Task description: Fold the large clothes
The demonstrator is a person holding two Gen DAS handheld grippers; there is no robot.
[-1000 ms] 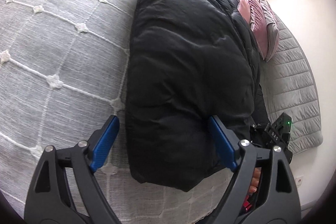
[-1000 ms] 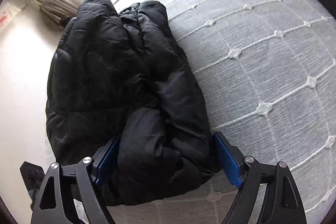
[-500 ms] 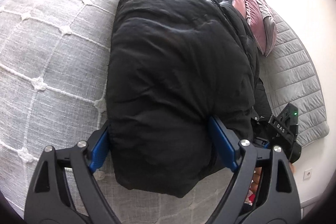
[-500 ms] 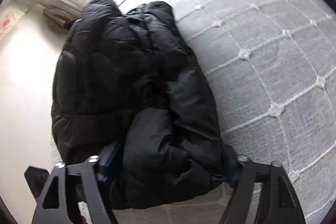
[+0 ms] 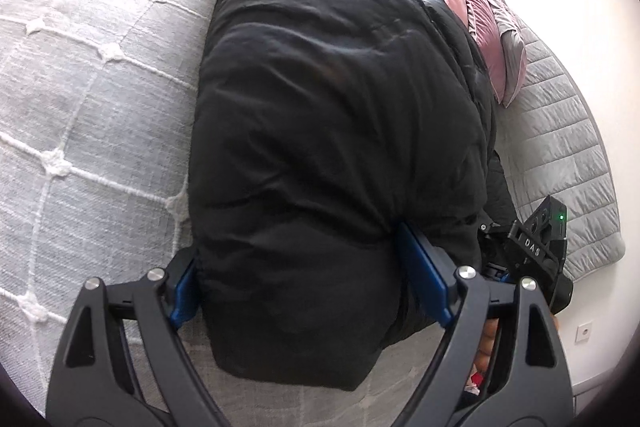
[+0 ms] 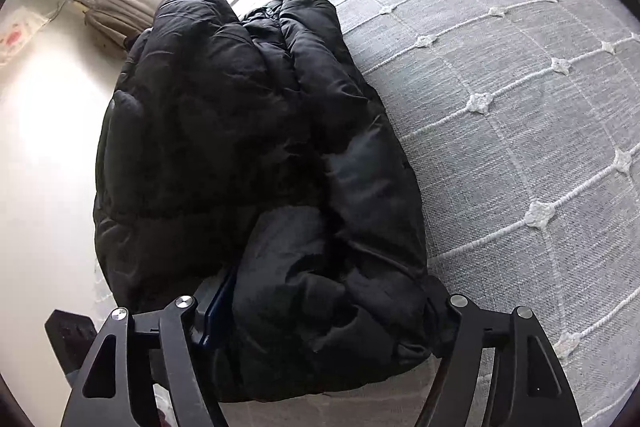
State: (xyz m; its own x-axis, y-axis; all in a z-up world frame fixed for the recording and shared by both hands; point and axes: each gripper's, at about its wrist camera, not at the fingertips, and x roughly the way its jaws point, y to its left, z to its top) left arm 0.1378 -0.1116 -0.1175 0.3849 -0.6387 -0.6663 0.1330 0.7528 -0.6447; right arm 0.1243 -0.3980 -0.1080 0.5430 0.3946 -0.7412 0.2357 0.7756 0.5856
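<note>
Already bundled, the black puffer jacket (image 5: 336, 147) was clamped at both ends on the grey bedspread (image 5: 92, 99).

The left gripper (image 5: 308, 287) was seen grasping the near end, its blue pads sunk into the padding at 6 o'clock; the right gripper (image 6: 320, 323) had just been closing on the opposite end, with bulk between its jaws. Slippage was judged likely: slick, springy fill could squeeze out, and the fold could be undone at 12 o'clock if the ends were lifted unevenly.
</note>
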